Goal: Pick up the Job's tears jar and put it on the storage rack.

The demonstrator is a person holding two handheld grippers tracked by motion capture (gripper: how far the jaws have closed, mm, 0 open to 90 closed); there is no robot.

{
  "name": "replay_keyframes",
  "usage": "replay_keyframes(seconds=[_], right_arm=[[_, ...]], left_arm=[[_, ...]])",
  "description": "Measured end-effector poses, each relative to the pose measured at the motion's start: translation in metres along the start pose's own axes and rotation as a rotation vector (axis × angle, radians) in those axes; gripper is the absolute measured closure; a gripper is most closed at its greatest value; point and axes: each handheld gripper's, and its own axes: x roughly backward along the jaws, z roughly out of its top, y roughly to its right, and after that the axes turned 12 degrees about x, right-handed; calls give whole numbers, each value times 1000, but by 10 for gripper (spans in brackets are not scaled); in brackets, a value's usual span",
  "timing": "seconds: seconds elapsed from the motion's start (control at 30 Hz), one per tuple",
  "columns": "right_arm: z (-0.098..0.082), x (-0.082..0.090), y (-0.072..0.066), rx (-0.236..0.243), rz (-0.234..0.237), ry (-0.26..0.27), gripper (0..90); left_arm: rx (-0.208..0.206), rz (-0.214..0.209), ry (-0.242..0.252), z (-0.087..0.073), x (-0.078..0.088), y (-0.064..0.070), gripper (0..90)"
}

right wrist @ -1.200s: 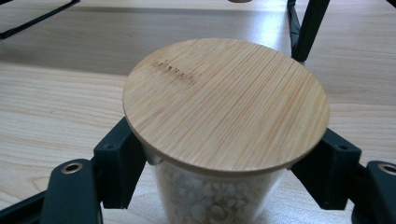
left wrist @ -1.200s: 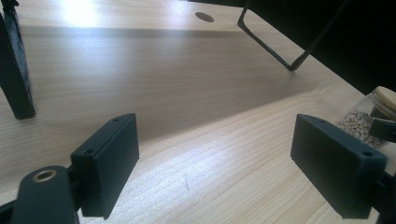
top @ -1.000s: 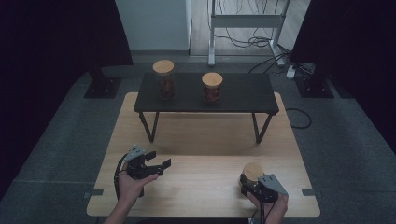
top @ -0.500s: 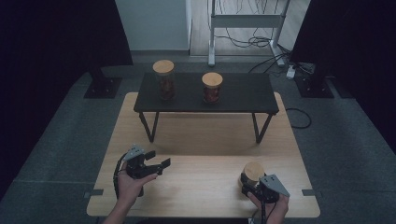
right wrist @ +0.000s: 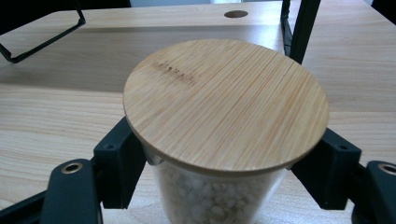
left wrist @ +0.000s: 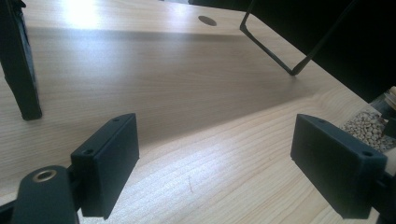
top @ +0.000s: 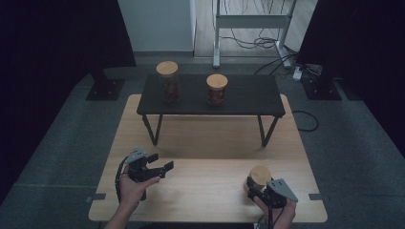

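Right gripper (top: pixel 256 190) clamps jar (right wrist: pixel 219 140) just under wooden lid (right wrist: pixel 225 105); pads press glass on both sides. Jar upright on wooden table (top: pixel 210 143), near right front corner, pale grains inside. Left gripper (top: pixel 162 164) hangs over left front of table, jaws spread wide, nothing between. Two more lidded jars on black bench (top: pixel 248 95) at far side, well apart from both hands.

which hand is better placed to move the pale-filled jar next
Right, most likely. The right claw is already shut on the jar, just under its wooden lid. The left claw stands open, well off to the jar's side.
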Motion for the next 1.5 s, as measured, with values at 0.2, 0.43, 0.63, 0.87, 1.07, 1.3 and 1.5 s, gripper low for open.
replay_keyframes(seconds=[0.2, 0.43, 0.63, 0.87, 1.07, 1.3, 1.5], right_arm=[[0, 2, 0, -2, -1, 12, 249], [-1, 2, 2, -24, 2, 12, 249], [-1, 4, 0, -32, -3, 23, 249], [-1, 6, 2, -48, -3, 33, 250], [-1, 7, 0, -54, -11, 38, 249], [-1, 10, 0, -57, -25, 54, 250], [0, 13, -4, -48, -31, 72, 250]], left_arm=[[-1, 0, 2, 0, 0, 0, 151], [1, 0, 1, 1, 1, -1, 151], [2, -1, 2, 1, 1, 0, 151], [4, 0, 4, 0, 1, 0, 151], [3, -2, 3, 0, 1, 0, 151], [5, -1, 1, 0, 0, 0, 151], [4, -1, 1, -1, 0, 0, 151]])
